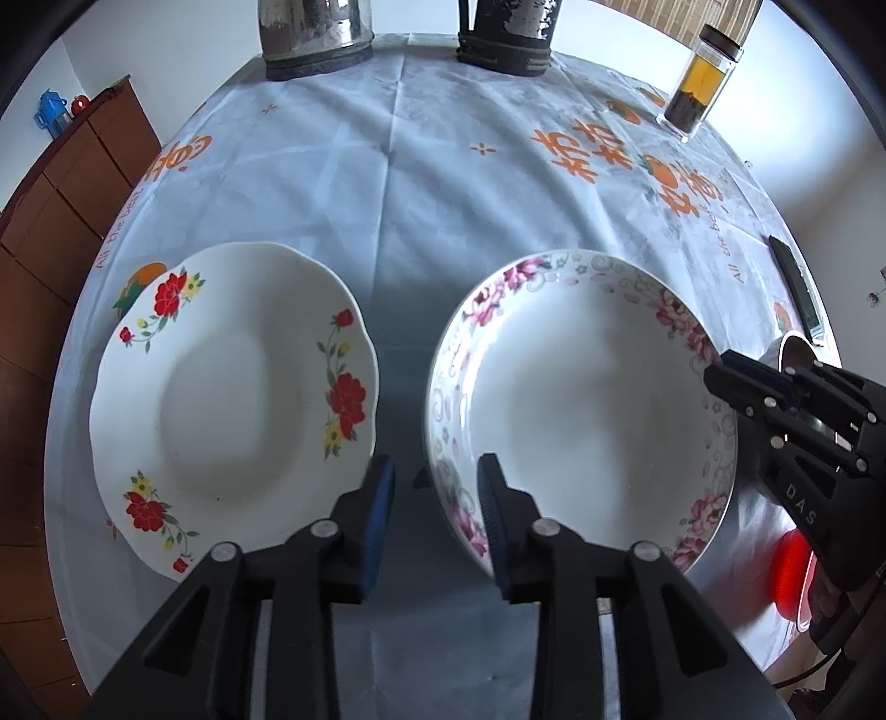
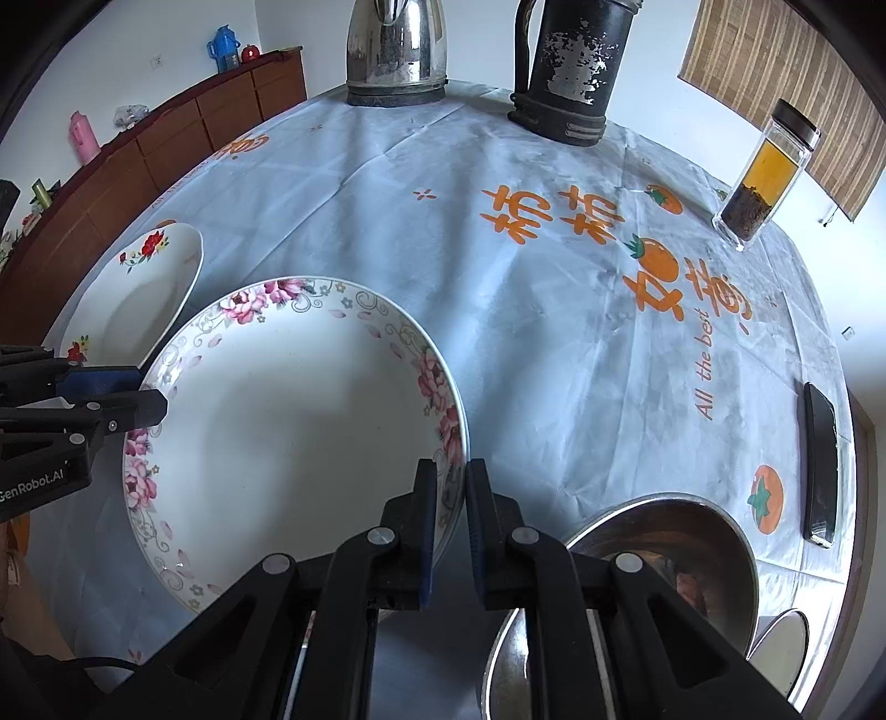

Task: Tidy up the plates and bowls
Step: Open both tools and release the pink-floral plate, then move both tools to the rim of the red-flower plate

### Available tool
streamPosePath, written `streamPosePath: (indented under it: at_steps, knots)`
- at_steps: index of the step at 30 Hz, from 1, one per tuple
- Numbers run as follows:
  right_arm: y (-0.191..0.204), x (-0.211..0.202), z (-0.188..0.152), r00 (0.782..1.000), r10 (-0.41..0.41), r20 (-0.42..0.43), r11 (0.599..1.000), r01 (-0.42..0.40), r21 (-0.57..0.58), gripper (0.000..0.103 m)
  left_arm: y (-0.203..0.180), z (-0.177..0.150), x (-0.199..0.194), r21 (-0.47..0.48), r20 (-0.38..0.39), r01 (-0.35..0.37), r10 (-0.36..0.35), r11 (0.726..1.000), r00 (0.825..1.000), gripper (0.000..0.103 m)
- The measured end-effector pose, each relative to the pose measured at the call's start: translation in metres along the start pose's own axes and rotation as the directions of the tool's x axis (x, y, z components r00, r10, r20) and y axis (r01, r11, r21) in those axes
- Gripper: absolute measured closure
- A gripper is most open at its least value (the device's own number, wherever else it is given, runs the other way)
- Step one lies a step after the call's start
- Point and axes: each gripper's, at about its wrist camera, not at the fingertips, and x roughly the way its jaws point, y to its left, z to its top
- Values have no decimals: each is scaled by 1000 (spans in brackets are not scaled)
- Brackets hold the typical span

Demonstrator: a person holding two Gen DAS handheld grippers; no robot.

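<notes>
A white plate with a pink flower rim lies beside a scalloped white plate with red flowers on the tablecloth. My left gripper is open, its blue pads standing either side of the pink plate's left rim without pressing on it. In the right wrist view it shows at that same rim. My right gripper is shut on the pink plate's right rim. The left wrist view shows it from the side. The red-flowered plate sits at the far left.
A steel kettle, a worn black flask and a glass tea bottle stand along the far edge. Steel bowls sit close at my right, and a dark phone lies by the right edge. A wooden cabinet stands to the left.
</notes>
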Motion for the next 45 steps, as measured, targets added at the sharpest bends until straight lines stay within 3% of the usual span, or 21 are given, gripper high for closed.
streamPosePath:
  at_steps: [12,14,16,18,30,34,37,45]
  knots:
    - [0,-2,-1,1000,-3,6,1000,3,14,91,0,-1,0,-6,-3,20,-20,1000,1000,61]
    - [0,-2,-1,1000,-1,1,1000,1,16,88,0,-1,-1,-7,-5,25,-25,1000,1000,58]
    - [-1,-4,-1,1000,-2,0,1000,2,23,73,0,-2,-4,-12,-1,31,-31,999,1000,56]
    - [-1,-9,1,1000,-2,21,1000,2,30,65,3,-2,-8,-18,10,27,-27,999,1000,53]
    - [19,-21,22,997,21,74,1000,-21,-3,64,26,-2,-28,-60,58,13,-9,998,998,48]
    - [26,-19,23,997,16,69,1000,-16,-13,50,28,-4,-30,-63,59,12,-9,998,998,46]
    - [30,-19,24,997,21,74,1000,-19,-19,50,31,-6,-32,-67,63,6,-2,998,998,41]
    - [43,-18,28,996,51,72,998,-49,-27,49,47,-9,-35,-101,70,-10,17,995,997,41]
